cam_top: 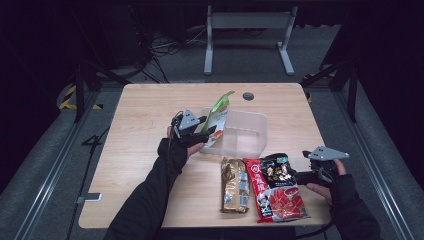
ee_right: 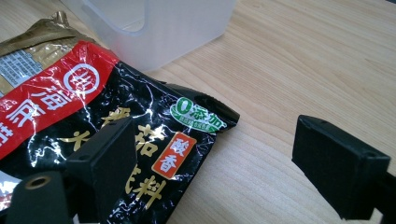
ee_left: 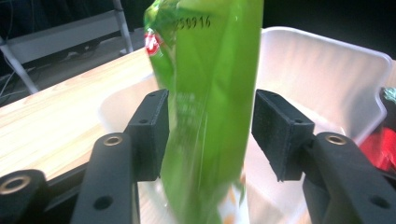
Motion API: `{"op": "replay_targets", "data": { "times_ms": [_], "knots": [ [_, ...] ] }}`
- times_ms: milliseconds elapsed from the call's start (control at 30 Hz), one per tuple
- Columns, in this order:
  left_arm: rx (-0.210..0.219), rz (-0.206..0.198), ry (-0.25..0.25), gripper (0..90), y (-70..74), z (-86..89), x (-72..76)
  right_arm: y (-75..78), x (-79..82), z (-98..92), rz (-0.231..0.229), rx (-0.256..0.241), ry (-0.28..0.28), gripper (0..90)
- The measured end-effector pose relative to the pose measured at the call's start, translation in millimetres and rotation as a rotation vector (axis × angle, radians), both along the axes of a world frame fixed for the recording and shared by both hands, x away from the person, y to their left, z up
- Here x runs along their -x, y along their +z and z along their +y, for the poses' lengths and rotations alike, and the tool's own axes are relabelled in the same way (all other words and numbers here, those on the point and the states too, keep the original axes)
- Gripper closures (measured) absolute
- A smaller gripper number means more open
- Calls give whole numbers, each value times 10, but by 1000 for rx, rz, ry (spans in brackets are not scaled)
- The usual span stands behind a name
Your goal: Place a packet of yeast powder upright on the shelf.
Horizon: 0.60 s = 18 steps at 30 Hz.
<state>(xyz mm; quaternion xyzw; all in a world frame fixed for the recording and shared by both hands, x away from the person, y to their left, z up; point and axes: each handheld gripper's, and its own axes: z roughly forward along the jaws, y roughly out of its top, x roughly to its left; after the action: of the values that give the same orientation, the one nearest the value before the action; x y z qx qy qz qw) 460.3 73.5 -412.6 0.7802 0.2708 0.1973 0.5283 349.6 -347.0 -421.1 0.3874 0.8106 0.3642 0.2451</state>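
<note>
Left gripper view: left gripper (ee_left: 210,135) jaws astride glossy green pouch (ee_left: 210,93) | right gripper (ee_right: 210,158) apart over crinkled black-red packet (ee_right: 116,135)

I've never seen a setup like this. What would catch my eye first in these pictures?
Probably the bright green foil packet, standing upright over the near-left corner of the clear plastic tub mid-table, between the open jaws of the left gripper. Next, the glossy red-and-black sauce packet lying flat near the front edge beside a gold foil packet. The right gripper is open at the red-and-black packet's corner.
</note>
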Motion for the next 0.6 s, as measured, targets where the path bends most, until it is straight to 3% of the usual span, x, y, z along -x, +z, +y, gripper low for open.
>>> {"op": "replay_targets", "data": {
  "times_ms": [167,300,400,467,600],
  "knots": [
    [-1,-20,-7,401,64,162,223,4,-8,-5,8,-4,-6,174],
    [-43,-11,-50,334,66,243,412,22,2,8,8,-11,1,202],
    [-41,42,-95,282,4,280,500,32,10,28,10,-17,14,203],
    [-51,104,-145,261,-63,256,528,30,8,41,12,-11,16,201],
    [-115,212,-228,240,-244,97,534,18,6,79,15,-1,23,200]
  ]
}}
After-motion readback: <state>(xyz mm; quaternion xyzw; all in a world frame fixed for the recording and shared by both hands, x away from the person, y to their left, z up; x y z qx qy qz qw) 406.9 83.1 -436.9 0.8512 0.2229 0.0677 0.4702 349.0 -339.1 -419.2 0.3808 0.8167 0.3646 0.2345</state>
